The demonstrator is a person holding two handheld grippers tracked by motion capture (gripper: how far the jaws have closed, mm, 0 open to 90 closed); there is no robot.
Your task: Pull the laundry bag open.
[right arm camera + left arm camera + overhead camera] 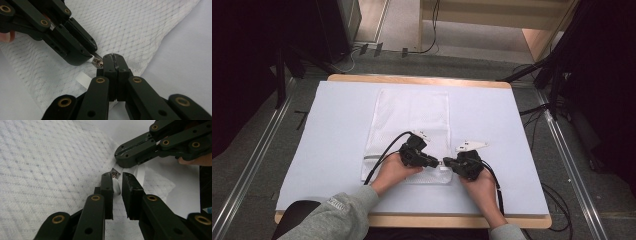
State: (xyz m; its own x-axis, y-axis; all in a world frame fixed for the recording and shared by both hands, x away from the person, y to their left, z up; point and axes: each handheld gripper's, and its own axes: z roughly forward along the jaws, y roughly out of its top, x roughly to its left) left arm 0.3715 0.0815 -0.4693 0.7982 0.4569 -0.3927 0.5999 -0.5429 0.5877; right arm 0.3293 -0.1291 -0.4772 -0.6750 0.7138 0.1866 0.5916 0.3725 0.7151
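I see a white mesh bag [412,127] lying flat on the table [337,125], its near short edge between my two grippers. My right gripper [115,58] has its jaws pressed together on the bag's corner fabric beside the zipper, I judge to anchor it. My left gripper [117,182] has its jaws slightly apart around the white zipper tab [115,186]; I cannot tell if they truly grip it. The two grippers almost touch tip to tip, which suggests one holds while the other pulls the zipper [98,62].
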